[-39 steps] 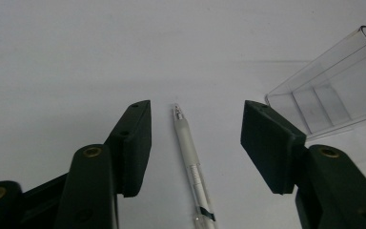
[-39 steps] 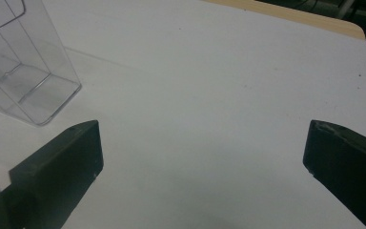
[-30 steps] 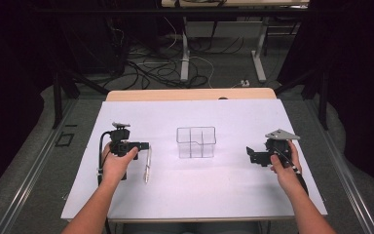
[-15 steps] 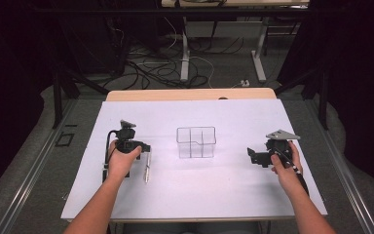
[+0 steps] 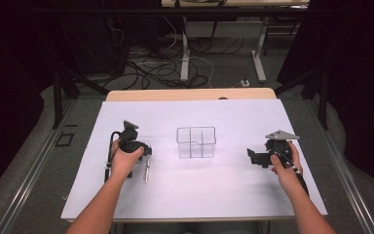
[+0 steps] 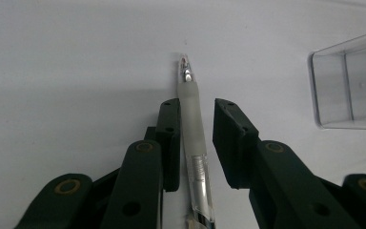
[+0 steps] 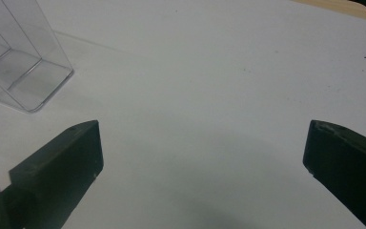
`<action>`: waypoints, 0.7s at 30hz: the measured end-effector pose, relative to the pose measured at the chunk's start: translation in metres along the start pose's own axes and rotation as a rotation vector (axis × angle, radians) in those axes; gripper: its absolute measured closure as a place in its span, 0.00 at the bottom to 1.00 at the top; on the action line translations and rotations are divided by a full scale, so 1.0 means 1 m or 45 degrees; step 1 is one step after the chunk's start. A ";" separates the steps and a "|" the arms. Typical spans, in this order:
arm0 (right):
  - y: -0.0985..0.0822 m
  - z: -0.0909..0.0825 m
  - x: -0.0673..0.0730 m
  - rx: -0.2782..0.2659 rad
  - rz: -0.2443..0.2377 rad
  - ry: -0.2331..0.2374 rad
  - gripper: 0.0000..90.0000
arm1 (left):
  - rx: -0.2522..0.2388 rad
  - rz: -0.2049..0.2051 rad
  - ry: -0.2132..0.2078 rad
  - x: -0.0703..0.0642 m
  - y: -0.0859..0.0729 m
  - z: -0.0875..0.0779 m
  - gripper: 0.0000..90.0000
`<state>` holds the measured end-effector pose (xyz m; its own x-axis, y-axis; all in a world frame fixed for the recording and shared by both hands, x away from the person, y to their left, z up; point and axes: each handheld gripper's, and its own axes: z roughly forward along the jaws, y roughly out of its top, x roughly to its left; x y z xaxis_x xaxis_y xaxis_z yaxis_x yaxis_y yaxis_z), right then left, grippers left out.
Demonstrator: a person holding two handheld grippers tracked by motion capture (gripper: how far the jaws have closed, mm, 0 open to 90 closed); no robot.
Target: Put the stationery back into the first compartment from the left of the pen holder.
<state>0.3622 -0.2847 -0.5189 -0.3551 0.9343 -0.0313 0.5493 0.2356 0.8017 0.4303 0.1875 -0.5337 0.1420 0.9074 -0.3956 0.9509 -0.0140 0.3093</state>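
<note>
Between the left gripper's [image 6: 191, 138] parted fingers: clear pen [image 6: 194, 148], frosted grip.

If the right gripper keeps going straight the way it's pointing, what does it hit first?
Probably nothing: the right gripper points over bare white table, and the clear organizer sits off to one side. Depth is uncertain.

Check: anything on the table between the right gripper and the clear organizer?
Nothing. In the high view, only bare white table lies between the right gripper and the clear organizer.
</note>
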 end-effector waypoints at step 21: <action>0.000 0.001 0.001 0.014 -0.010 0.005 0.00 | 0.060 -0.032 0.015 0.000 0.000 0.002 0.87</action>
<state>0.3625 -0.2838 -0.5198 -0.3623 0.9314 -0.0356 0.5545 0.2461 0.7950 0.4307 0.1867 -0.5354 0.1149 0.9124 -0.3928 0.9661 -0.0105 0.2581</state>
